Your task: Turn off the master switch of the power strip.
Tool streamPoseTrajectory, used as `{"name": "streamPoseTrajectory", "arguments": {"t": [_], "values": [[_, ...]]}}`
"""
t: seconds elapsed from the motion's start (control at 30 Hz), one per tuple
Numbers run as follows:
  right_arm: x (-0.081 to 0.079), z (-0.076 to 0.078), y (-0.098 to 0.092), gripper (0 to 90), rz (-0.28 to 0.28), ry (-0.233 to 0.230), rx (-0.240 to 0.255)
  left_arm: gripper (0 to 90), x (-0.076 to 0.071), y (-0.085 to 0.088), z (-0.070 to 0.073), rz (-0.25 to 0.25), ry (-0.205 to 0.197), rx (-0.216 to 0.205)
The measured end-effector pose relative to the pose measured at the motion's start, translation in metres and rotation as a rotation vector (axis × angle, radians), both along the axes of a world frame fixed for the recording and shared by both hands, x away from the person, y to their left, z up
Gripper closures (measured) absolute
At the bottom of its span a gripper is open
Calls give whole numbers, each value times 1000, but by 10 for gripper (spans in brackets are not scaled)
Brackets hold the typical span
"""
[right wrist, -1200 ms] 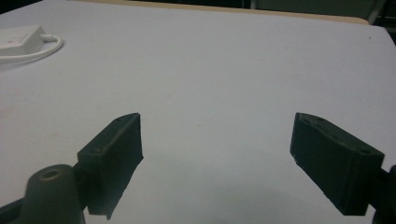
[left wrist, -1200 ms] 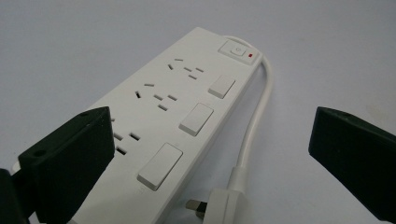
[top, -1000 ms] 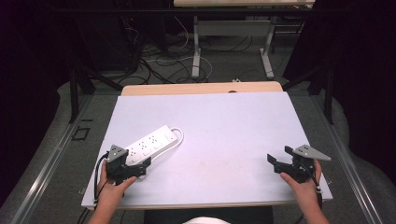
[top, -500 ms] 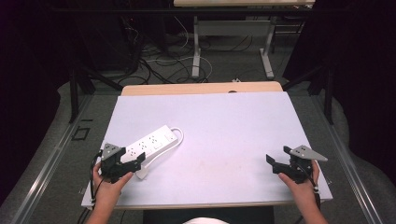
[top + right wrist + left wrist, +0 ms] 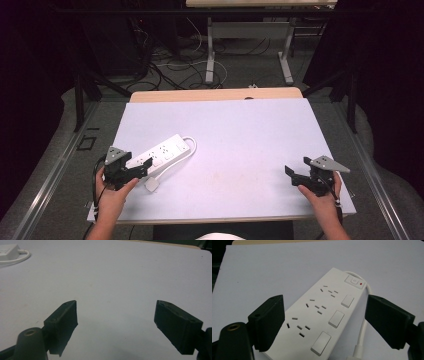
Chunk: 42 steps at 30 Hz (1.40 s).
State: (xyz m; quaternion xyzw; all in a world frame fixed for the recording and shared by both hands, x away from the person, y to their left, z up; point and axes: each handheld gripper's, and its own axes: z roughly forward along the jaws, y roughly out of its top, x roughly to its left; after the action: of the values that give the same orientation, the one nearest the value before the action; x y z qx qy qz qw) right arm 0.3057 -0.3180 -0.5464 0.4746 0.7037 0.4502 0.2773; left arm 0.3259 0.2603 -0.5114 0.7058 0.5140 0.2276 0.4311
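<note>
White table (image 5: 240,135): one power strip (image 5: 162,152), two tools (image 5: 142,167) (image 5: 295,175).

Table (image 5: 250,135) bare right of power strip (image 5: 159,155), seemingly unobstructed

The long white power strip (image 5: 322,315) is looking like smooth, slightly glossy plastic, its white cable (image 5: 361,335) rubbery. The pale lilac tabletop (image 5: 240,145) is showing matt.

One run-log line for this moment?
left hand-held gripper: jaws just closing, straddling white plastic power strip, not yet clamped | right hand-held gripper: open, nothing between
</note>
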Motion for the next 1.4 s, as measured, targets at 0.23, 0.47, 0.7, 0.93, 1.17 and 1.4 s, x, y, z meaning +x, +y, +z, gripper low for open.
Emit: {"name": "streamPoseTrajectory", "arguments": {"t": [0.23, 0.47, 0.7, 0.93, 1.17, 1.4], "values": [[0, 0, 2, 182, 3, 2, 0, 187, 6, 11, 5, 6, -10, -29], [1, -1, 3, 182, 3, -2, -1, 201, 12, 16, 11, 20, -5, -15], [1, -1, 3, 182, 9, 9, -5, 206, 19, 11, 15, 23, 12, -16], [1, -2, 4, 182, 14, 2, -1, 228, 27, 4, 21, 4, 25, -8], [0, -2, 5, 182, 12, 17, 3, 284, 34, -2, 30, -8, 38, 3], [0, -2, 5, 182, 13, 18, 4, 362, 39, -7, 36, -28, 54, 2]]}}
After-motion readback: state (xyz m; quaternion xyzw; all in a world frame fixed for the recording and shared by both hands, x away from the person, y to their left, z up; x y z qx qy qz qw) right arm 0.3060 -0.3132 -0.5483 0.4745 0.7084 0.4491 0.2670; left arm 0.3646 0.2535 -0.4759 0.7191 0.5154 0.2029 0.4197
